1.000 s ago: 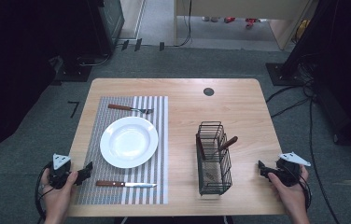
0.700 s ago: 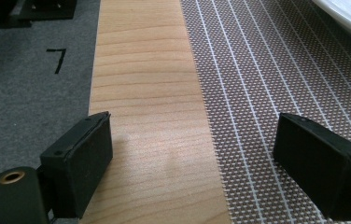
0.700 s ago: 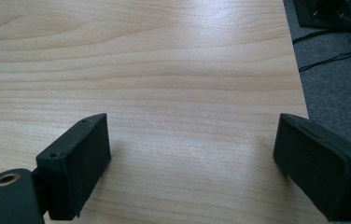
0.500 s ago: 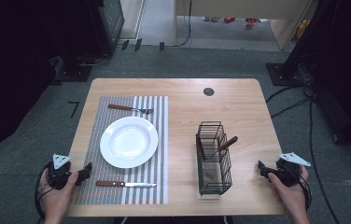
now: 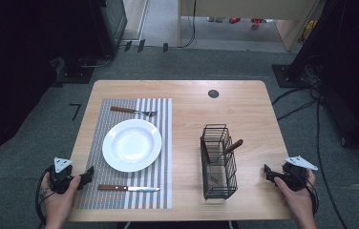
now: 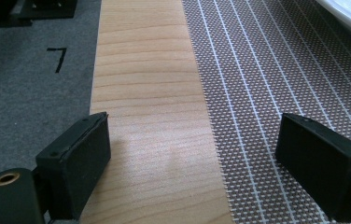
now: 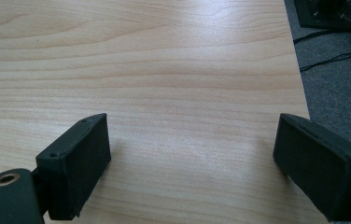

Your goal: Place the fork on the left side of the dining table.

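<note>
A: Where do your grippers sit?

B: Your left gripper (image 5: 88, 174) rests at the near left corner of the table (image 5: 244, 109), jaws spread wide with nothing between them, over the left edge of the striped placemat (image 5: 163, 157). The knife (image 5: 129, 188) lies just to its right, near the white plate (image 5: 131, 145).

A: And the other?

B: Your right gripper (image 5: 267, 171) sits at the near right edge, jaws equally wide and holding nothing. The wire basket (image 5: 218, 162) stands to its left, apart from it.

Bench (image 5: 244, 114) pale matt wood grain; placemat (image 5: 120, 191) woven, rough; plate (image 5: 131, 145) glossy white; basket (image 5: 218, 164) black wire; knife (image 5: 129, 188) wood handle, metal blade.
</note>
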{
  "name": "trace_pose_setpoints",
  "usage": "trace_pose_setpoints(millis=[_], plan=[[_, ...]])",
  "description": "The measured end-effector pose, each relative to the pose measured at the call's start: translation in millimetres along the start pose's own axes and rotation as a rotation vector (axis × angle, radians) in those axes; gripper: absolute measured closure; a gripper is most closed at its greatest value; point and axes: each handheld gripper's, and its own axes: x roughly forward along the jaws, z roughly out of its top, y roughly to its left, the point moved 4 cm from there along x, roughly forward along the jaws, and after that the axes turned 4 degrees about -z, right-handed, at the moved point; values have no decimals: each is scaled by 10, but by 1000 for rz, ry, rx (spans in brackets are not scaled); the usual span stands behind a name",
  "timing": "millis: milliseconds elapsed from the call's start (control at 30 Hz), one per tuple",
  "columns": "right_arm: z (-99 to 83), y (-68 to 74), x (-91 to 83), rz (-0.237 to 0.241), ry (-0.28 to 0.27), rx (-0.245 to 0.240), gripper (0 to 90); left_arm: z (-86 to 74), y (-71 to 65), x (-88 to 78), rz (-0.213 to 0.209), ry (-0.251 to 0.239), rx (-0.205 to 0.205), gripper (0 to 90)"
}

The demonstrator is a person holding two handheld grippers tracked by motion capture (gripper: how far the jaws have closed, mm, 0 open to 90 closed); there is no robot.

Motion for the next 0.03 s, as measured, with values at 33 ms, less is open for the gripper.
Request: trace_pose_setpoints(millis=[33], plan=[[0, 0, 0, 0, 0, 0, 105, 0, 0, 0, 0, 0, 0, 104]])
